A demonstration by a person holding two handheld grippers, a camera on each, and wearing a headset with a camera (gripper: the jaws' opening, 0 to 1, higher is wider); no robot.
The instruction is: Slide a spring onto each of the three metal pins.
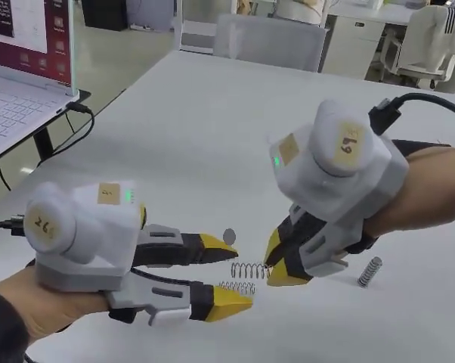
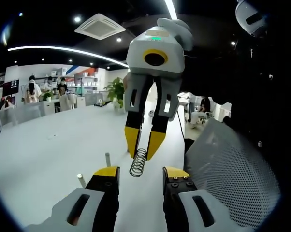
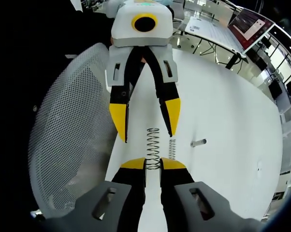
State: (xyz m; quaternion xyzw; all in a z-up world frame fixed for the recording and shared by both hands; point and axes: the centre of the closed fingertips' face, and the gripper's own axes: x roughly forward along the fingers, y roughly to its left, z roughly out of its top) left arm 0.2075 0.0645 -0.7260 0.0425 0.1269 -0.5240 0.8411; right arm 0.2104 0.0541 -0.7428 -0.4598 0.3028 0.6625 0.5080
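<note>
The white tabletop [image 1: 212, 128] carries everything. The right hand-held gripper [image 1: 277, 266] pinches one end of a spring [image 1: 250, 270]. Its free end reaches the mouth of the left hand-held gripper [image 1: 235, 274], whose jaws stand apart and hold nothing.

To do this step well, I'd tip the free end down over a pin [image 2: 107, 159] and line up the coil's hollow with the pin before lowering. The pinch should stay light so the coils don't crush. The left one could steady the free end.

A second spring [image 1: 237, 287] lies just beside the left lower jaw, and a third spring [image 1: 369, 272] lies well off to the right. A shorter pin [image 2: 81, 180] stands near the first, and both look bare.

The pinched end is hidden between the jaws. I cannot tell where the remaining pin stands, or whether the spring touches the tabletop.
</note>
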